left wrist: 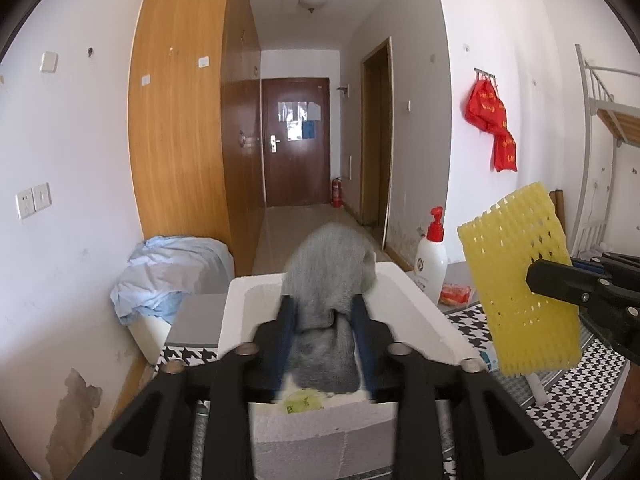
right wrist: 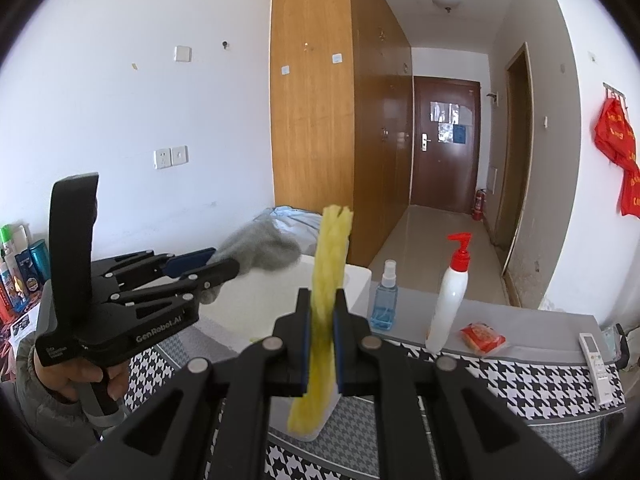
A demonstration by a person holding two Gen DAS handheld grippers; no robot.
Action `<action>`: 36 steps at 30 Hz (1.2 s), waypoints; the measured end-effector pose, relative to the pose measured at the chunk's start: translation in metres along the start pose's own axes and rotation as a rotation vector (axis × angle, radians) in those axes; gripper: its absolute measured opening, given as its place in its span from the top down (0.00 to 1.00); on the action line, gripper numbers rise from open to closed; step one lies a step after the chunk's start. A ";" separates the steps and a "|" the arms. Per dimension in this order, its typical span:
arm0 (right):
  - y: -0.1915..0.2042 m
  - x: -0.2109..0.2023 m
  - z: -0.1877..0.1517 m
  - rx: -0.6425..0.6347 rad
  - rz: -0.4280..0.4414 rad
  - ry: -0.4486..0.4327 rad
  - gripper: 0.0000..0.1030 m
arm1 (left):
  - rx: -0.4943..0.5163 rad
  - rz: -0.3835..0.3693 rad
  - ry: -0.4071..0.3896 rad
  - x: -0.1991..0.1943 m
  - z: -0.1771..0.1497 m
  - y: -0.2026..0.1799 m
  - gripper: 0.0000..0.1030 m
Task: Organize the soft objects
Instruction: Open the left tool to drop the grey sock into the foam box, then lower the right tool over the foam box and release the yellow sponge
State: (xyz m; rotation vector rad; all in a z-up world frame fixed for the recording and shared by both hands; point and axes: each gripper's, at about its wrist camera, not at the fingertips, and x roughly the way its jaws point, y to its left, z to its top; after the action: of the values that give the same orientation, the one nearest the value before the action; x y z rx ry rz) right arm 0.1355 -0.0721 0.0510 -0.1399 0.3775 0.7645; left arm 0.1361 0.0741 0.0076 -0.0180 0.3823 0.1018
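Observation:
A grey sock [left wrist: 328, 264] hangs between the blue pads of my left gripper [left wrist: 322, 300], over a white foam box [left wrist: 420, 320]. The pads stand a little wider than the sock's pinched waist, so the jaws look open around it. The sock is blurred. In the right wrist view the same left gripper [right wrist: 224, 266] shows side-on, with the sock [right wrist: 260, 252] at its tip above the box [right wrist: 248, 296]. My right gripper [right wrist: 322, 296] is shut on an upright yellow foam net [right wrist: 332, 248]. The right gripper [left wrist: 536, 276] holds that net [left wrist: 520, 280] to the right of the box.
On the houndstooth table cover [right wrist: 520, 384] stand a white lotion bottle with a red pump [right wrist: 450, 296] and a blue spray bottle [right wrist: 384, 304]. An orange packet [right wrist: 482, 336] and a remote [right wrist: 596, 360] lie nearby. Light blue cloth [left wrist: 168, 272] is heaped left of the box.

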 end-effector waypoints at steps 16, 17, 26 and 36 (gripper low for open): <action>0.017 0.010 0.009 -0.021 -0.001 -0.001 0.88 | -0.054 0.082 -0.069 -0.025 -0.008 0.030 0.01; 0.018 0.011 0.010 -0.021 0.001 -0.003 0.88 | -0.060 0.086 -0.073 -0.027 -0.008 0.033 0.01; 0.027 0.018 0.018 -0.038 0.007 -0.008 0.88 | -0.062 0.091 -0.079 -0.038 -0.013 0.047 0.01; 0.033 0.029 0.023 -0.047 0.014 -0.001 0.88 | -0.070 0.094 -0.072 -0.041 -0.018 0.057 0.01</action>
State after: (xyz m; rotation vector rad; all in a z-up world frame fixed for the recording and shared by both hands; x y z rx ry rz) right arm 0.1382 -0.0241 0.0619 -0.1806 0.3600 0.7876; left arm 0.0855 0.1259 0.0062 -0.0659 0.3076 0.2080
